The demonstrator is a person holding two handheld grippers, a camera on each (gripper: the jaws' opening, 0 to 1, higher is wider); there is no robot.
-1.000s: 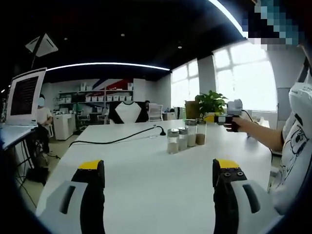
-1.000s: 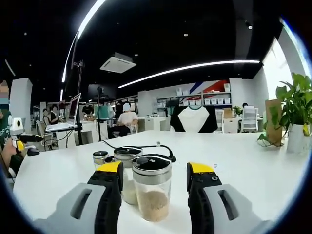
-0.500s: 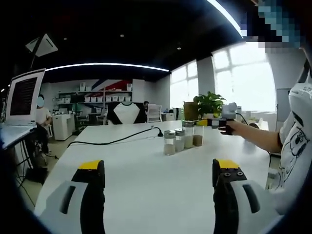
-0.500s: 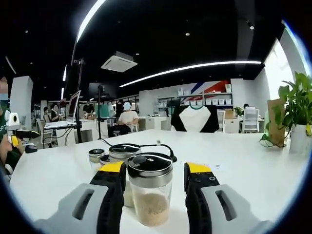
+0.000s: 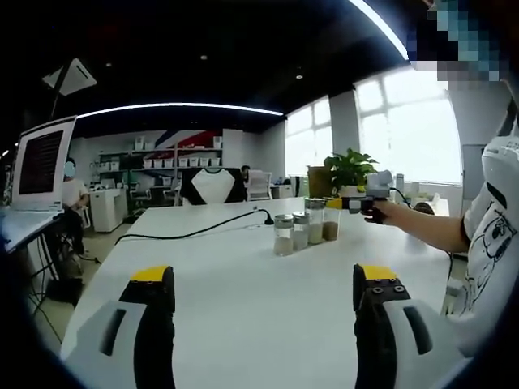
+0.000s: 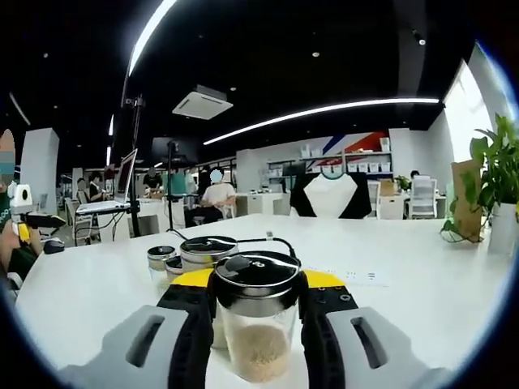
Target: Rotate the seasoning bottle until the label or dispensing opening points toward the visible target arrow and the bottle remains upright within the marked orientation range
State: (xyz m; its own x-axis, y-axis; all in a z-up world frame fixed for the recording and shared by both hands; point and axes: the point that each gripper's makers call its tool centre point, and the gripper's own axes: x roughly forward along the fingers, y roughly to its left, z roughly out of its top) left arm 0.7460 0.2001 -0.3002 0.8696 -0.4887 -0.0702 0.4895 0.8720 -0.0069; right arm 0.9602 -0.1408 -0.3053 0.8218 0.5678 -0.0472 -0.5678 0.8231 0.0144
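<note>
The big white counter (image 5: 243, 275) is the widest thing here. A black cable (image 5: 195, 231) runs across it toward 12 o'clock in the left gripper view. A green plant (image 5: 350, 168) stands at the far edge, near 1 o'clock, and a laptop (image 5: 45, 162) sits off at 9 o'clock.

The left tool (image 5: 263, 296) is low over the counter. Its two jaws are wide apart with nothing between them.

A person's hand (image 5: 381, 212) at 2 o'clock holds the right tool (image 6: 255, 284). In the right gripper view its yellow-tipped jaws press on both sides of the seasoning bottle (image 6: 258, 324), so it is clamped on that jar.

The seasoning bottle stands upright at 6 o'clock in the right gripper view, close to the camera. It has a black lid with small holes and tan powder inside. I cannot quite tell if its base touches the counter.

Behind it, toward 9 o'clock, three more jars (image 6: 182, 259) stand in a row, just beside each other. In the left gripper view the whole row sits near the middle.
</note>
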